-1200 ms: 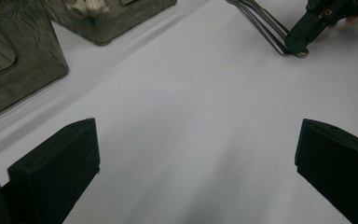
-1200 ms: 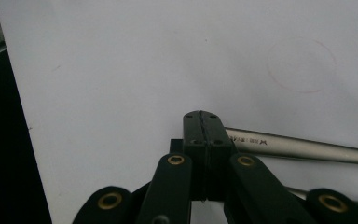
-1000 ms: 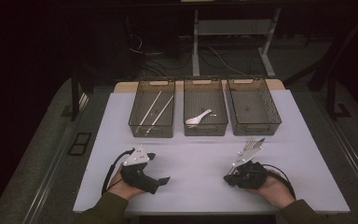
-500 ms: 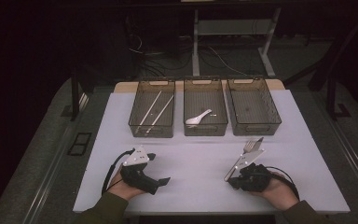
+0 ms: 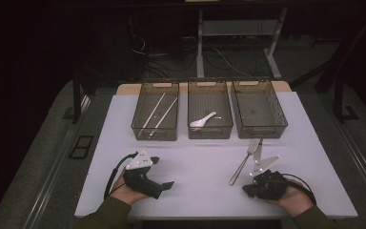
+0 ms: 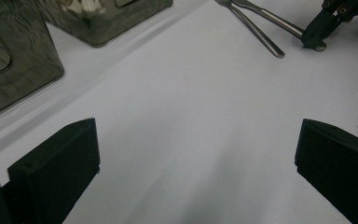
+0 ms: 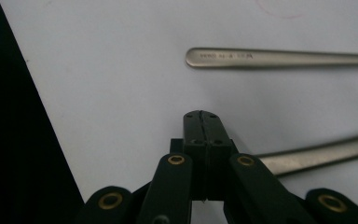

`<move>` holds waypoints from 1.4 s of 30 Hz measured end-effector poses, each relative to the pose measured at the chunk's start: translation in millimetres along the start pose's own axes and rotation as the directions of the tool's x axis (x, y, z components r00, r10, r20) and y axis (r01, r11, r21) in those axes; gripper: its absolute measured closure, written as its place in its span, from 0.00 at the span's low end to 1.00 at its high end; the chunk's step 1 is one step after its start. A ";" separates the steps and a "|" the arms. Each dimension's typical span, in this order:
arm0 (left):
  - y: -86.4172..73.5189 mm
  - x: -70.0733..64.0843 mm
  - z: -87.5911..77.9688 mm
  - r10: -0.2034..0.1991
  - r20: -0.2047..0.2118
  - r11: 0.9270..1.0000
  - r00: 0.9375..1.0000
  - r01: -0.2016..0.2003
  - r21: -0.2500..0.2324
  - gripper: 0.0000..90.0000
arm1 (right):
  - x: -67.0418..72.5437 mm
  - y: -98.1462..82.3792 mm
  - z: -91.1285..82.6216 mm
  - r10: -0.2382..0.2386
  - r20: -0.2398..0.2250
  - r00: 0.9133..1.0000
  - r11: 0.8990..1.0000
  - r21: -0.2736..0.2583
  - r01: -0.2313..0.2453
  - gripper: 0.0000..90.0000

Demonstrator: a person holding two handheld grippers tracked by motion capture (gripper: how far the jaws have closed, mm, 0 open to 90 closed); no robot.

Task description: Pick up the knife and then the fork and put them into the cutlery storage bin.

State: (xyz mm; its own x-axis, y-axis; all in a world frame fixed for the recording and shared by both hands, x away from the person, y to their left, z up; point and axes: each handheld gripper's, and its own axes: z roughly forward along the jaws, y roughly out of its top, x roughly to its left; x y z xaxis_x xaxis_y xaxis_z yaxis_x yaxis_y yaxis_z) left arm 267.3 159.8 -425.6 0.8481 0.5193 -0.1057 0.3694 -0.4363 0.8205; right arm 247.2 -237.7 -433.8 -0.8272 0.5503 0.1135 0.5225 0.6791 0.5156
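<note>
Chopsticks (image 5: 158, 113) and spoon (image 5: 202, 120) lay binned, while the fork (image 5: 244, 161) waited on the desk (image 5: 195, 167) beside the right gripper (image 7: 201, 115), jaws closed empty.

Each hand carries a black claw: the left claw (image 5: 164, 185) and right claw (image 5: 246, 190) bear grey three-cornered plates, trailing black cables and brass-coloured screws. Olive sleeves.

2 steel utensils (image 5: 244, 163) flat on table (image 5: 195, 171)
</note>
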 end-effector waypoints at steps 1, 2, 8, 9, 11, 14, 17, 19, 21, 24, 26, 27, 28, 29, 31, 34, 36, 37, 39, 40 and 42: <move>0.1 0.0 -0.1 0.000 -0.001 1.000 1.000 0.000 0.001 0.00 | -0.7 -1.5 -1.3 0.002 0.003 1.000 1.000 0.002 -0.002 1.00; 0.1 0.1 -0.1 -0.001 -0.001 1.000 1.000 0.001 0.000 0.00 | -1.4 -2.9 -2.5 0.006 0.009 1.000 1.000 0.004 -0.006 1.00; 0.1 0.0 0.0 -0.001 0.000 1.000 1.000 0.001 -0.001 0.00 | -4.4 -9.4 -8.1 0.018 0.026 0.999 1.000 0.016 -0.018 1.00; 0.0 0.0 0.0 -0.001 -0.001 1.000 1.000 0.001 -0.001 0.00 | -4.6 -10.5 -8.8 0.021 0.029 0.999 1.000 0.015 -0.021 1.00; 0.1 0.1 -0.1 -0.001 -0.001 1.000 1.000 0.001 -0.001 0.00 | -5.1 -12.9 -10.7 0.025 0.039 0.999 0.999 0.022 -0.025 1.00; 0.1 -0.1 0.1 -0.001 0.000 1.000 1.000 0.001 -0.001 0.00 | -6.8 -16.6 -13.6 0.033 0.042 0.999 0.999 0.024 -0.034 1.00; 0.1 -0.3 0.3 -0.001 0.000 1.000 1.000 0.001 0.000 0.00 | -8.8 -20.6 -16.7 0.042 0.054 0.998 0.999 0.031 -0.044 1.00; 0.1 -0.2 0.4 -0.001 0.001 1.000 1.000 0.001 0.000 0.00 | -10.1 -22.8 -18.4 0.050 0.058 0.997 0.998 0.032 -0.052 1.00; 0.1 -0.1 0.4 0.000 0.000 1.000 1.000 0.000 0.000 0.00 | -11.9 -25.5 -20.5 0.057 0.066 0.996 0.998 0.034 -0.059 1.00; 0.1 -0.1 0.5 -0.001 0.001 1.000 1.000 0.001 0.000 0.00 | -14.9 -29.4 -23.9 0.066 0.081 0.995 0.997 0.038 -0.070 1.00; 0.0 -0.2 0.6 -0.002 0.001 1.000 1.000 0.002 -0.001 0.00 | -17.4 -31.8 -25.8 0.072 0.092 0.993 0.996 0.038 -0.076 1.00; 0.1 -0.1 0.5 -0.002 0.002 1.000 1.000 0.002 -0.001 0.00 | -18.9 -33.0 -27.1 0.076 0.096 0.992 0.996 0.042 -0.080 1.00; 0.1 -0.1 0.5 -0.002 0.002 1.000 1.000 0.002 -0.001 0.00 | -20.3 -34.2 -28.1 0.081 0.100 0.992 0.995 0.043 -0.086 1.00; 0.1 0.0 0.4 -0.002 0.002 1.000 1.000 0.002 -0.001 0.00 | -22.1 -35.4 -29.3 0.082 0.107 0.991 0.995 0.044 -0.088 1.00; 0.0 0.1 0.4 -0.003 0.001 1.000 1.000 0.003 -0.001 0.00 | -25.2 -38.0 -31.6 0.089 0.123 0.988 0.994 0.049 -0.096 1.00; -0.1 0.2 0.5 -0.003 0.002 1.000 1.000 0.003 -0.002 0.00 | -30.2 -41.9 -35.1 0.100 0.146 0.984 0.993 0.054 -0.109 1.00; 0.0 0.2 0.6 -0.003 0.002 1.000 1.000 0.003 -0.001 0.00 | -34.2 -44.7 -37.5 0.111 0.155 0.982 0.991 0.054 -0.121 1.00; 0.0 0.2 0.5 -0.003 0.003 1.000 1.000 0.003 -0.002 0.00 | -36.4 -45.9 -38.7 0.115 0.159 0.981 0.991 0.056 -0.125 1.00; 0.0 0.1 0.5 -0.003 0.003 1.000 1.000 0.003 -0.001 0.00 | -40.8 -48.5 -41.1 0.128 0.166 0.978 0.989 0.055 -0.139 1.00; -0.1 0.3 0.6 -0.002 0.003 1.000 1.000 0.002 -0.001 0.00 | -43.4 -49.7 -42.4 0.133 0.171 0.976 0.988 0.054 -0.144 1.00; -0.2 0.5 0.8 -0.003 0.005 1.000 1.000 0.003 -0.002 0.00 | -47.9 -51.7 -44.8 0.141 0.182 0.973 0.987 0.052 -0.153 1.00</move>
State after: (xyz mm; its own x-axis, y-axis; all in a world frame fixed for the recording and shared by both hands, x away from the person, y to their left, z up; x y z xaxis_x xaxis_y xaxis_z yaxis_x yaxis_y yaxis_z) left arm 268.0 159.5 -426.2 0.8488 0.5170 -0.1105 0.3711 -0.4337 0.8211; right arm 250.6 -320.8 -427.9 -0.6934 0.7200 0.0285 0.6529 0.6111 0.4475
